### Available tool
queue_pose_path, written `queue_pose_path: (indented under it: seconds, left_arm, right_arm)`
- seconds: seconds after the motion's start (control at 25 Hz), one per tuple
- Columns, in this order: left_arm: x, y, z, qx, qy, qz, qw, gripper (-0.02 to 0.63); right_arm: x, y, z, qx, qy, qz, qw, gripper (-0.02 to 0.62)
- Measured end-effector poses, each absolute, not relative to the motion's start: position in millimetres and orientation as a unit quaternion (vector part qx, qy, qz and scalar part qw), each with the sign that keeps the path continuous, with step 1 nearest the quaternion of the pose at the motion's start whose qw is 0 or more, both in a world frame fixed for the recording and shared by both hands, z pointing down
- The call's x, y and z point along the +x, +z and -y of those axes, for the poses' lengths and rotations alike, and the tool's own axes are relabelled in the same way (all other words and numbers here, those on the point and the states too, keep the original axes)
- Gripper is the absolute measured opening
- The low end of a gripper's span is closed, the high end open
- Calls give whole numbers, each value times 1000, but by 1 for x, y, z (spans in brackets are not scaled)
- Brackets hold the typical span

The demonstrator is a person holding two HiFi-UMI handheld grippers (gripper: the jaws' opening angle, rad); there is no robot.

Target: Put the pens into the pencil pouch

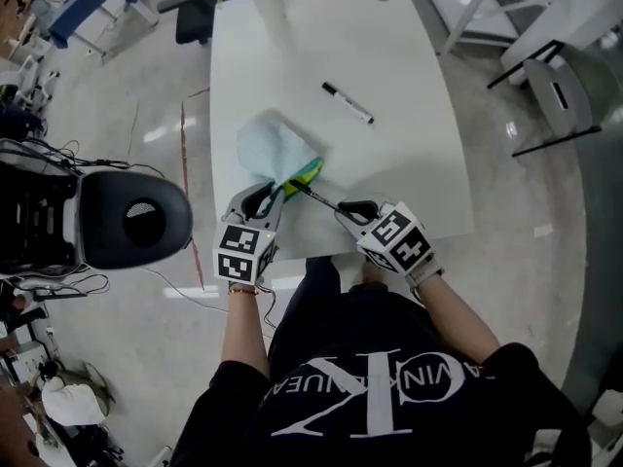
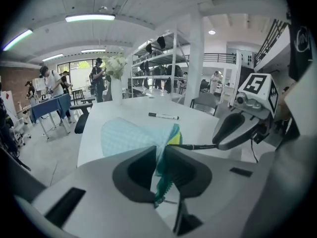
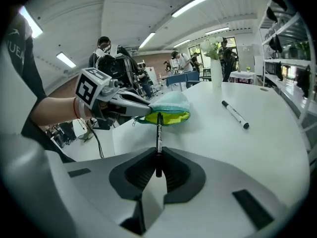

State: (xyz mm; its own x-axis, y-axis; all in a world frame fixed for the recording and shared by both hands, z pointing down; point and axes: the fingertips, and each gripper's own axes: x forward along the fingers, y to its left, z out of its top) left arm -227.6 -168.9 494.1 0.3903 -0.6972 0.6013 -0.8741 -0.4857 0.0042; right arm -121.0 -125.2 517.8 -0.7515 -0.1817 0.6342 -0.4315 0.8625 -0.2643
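Between the jaws of the left gripper point(image 2: 159, 165), the pouch point(image 2: 131, 135), seemingly soft and limp, is pinched at its rim; the right gripper point(image 3: 158, 168) clamps a likely light, stiff pen point(image 3: 159, 133) by its end.

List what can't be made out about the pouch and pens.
- Inside of the pencil pouch: all views; fabric hides any pens there.
- Tip of the held pen: head, right gripper views; unclear whether it has entered the pouch.
- Print on the loose pen: too small in every view.
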Motion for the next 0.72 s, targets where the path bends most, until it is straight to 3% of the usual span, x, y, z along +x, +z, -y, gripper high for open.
queue_pose_path:
  seconds: [0.2,0.44,0.72]
  left_arm:
    - [-223,484,170,817,249,497,156,60]
    - [-217,469,172,818,158,513,208,54]
    - [-202,471,165,833,212,480,174,52]
  right_arm:
    - [-118,527,132,182,220,894,346,48]
    - [-109,528,137,192,222,883,366,49]
    - [-115,524,146,192,221,879,376,49]
